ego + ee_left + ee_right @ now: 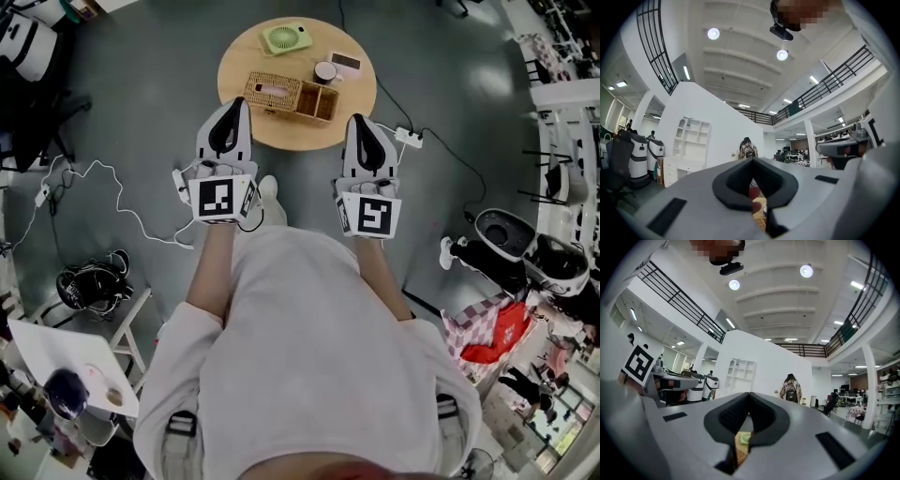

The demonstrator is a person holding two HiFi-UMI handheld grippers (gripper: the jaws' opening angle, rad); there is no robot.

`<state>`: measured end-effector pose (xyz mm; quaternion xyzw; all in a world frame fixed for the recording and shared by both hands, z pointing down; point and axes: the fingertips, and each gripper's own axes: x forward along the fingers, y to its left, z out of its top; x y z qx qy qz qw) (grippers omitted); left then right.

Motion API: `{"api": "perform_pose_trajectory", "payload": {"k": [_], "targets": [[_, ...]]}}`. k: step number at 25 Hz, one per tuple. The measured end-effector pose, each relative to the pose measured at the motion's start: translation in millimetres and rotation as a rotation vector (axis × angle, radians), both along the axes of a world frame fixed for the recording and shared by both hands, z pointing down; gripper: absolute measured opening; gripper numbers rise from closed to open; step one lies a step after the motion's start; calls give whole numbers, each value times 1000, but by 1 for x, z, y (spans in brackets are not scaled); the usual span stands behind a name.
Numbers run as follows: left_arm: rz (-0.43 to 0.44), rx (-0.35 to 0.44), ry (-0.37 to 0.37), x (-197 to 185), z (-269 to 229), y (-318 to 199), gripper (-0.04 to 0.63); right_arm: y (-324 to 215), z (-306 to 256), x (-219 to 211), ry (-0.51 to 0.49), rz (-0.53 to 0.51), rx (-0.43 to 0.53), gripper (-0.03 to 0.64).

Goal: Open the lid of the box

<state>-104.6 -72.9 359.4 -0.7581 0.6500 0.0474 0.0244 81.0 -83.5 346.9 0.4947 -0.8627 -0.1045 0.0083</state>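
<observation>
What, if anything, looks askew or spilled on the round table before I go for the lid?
Nothing stands out. The woven box sits flat on the round table, lid apparently still on, beside the wooden organizer; nothing looks tipped or spilled. The left tongs and right tongs are shut and empty.

A rectangular box (273, 92) of woven tan wicker lay flat on a small round wooden table (246, 52). It sat towards the table's near edge, a little left of centre, with its long side running left to right and slightly slanted. Its lid (262, 84) was closed, sitting level on top. An oblong slot in the lid's middle showed something pale pink.
</observation>
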Motion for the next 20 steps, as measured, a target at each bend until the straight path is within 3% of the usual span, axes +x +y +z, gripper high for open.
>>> {"api": "perform_pose_trajectory", "payload": {"k": [7, 14, 17, 20], "targets": [[36, 0, -22, -25, -2, -66, -5, -60, 0, -16, -8, 48, -18, -3], [22, 16, -56, -30, -8, -100, -5, -89, 7, -14, -5, 49, -40, -2], [24, 22, -114, -27, -12, -107, -5, -96, 5, -11, -3, 45, -33, -2], [40, 22, -252, -22, -12, -114, -5, -104, 4, -6, -3, 47, -26, -2]]}}
